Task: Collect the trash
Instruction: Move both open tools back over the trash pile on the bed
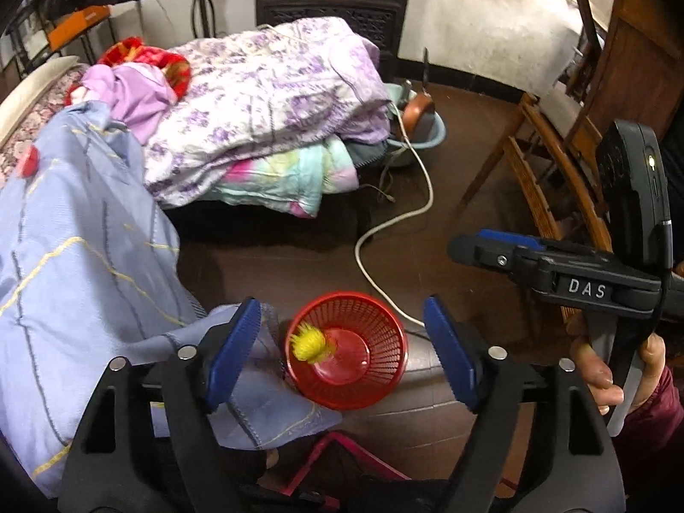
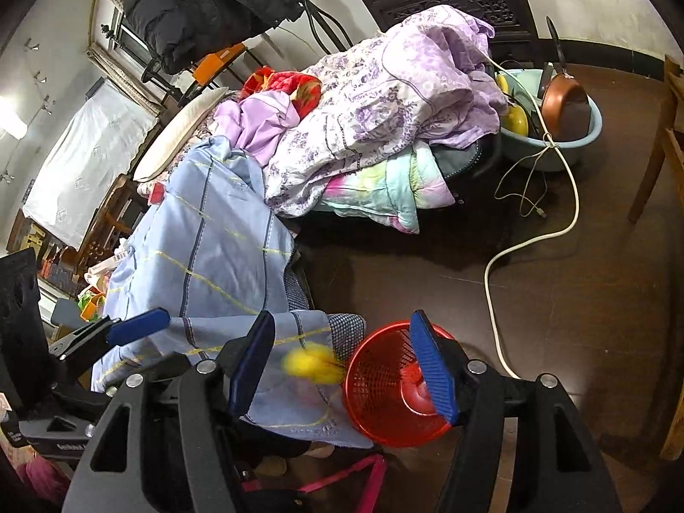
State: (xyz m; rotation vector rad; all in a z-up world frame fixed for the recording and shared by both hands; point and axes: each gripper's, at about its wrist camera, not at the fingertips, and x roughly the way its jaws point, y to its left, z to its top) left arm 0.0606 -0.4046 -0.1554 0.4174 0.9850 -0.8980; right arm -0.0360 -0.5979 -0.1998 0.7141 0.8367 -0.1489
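L wrist: left gripper [image 1: 342, 359] jaws released, empty; red basket [image 1: 348, 350] on floor beside bed edge, yellow tuft [image 1: 308, 344] inside at its rim | R wrist: right gripper [image 2: 342, 363] jaws released; tuft blurred, beside basket rim; basin [image 2: 551, 128] with pan at bed's far end.

the yellow fluffy thing [image 2: 308, 367] is blurred in the right wrist view, so its shape is hard to tell. the right gripper's pad at four o'clock hides part of the red basket [image 2: 384, 384]. the blue sheet [image 1: 85, 256] is cut off at nine o'clock in the left wrist view. the pink strap [image 1: 342, 449] at six o'clock goes behind the black gripper frame.
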